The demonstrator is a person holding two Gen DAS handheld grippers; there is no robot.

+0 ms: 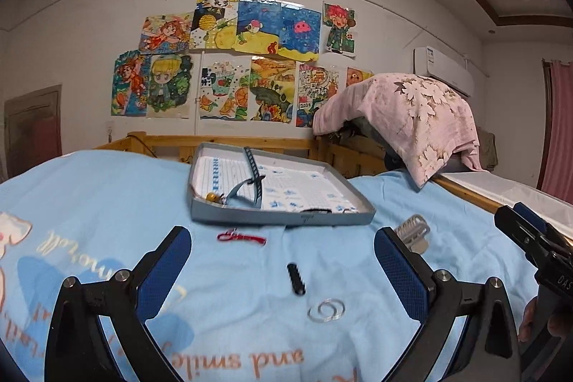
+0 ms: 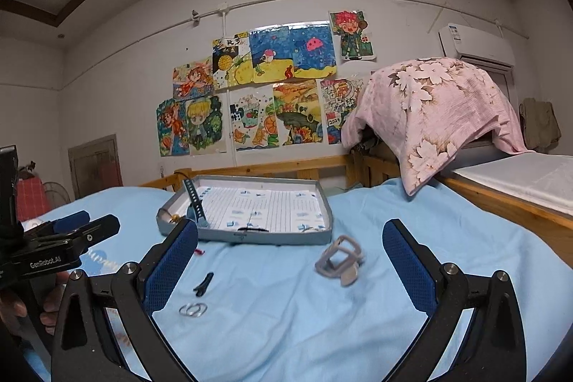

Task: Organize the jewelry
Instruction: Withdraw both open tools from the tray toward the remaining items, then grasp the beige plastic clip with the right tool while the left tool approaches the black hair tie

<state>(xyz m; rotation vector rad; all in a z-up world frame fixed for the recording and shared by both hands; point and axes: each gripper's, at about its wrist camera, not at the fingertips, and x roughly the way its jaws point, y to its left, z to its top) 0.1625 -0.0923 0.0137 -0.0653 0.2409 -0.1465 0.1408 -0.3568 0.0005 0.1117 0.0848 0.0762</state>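
A shallow grey tray lined with printed paper lies on the light blue bedsheet; a blue-grey watch strap and a small gold piece are in its left part. In front of it lie a red cord, a black clip, two linked silver rings and a grey hair claw. My left gripper is open above the clip and rings. My right gripper is open, with nothing between its fingers.
A wooden bed rail runs behind the tray. A pink floral cloth covers a pile at the back right, beside a wooden-edged ledge. Each view shows the other gripper and a hand at its edge.
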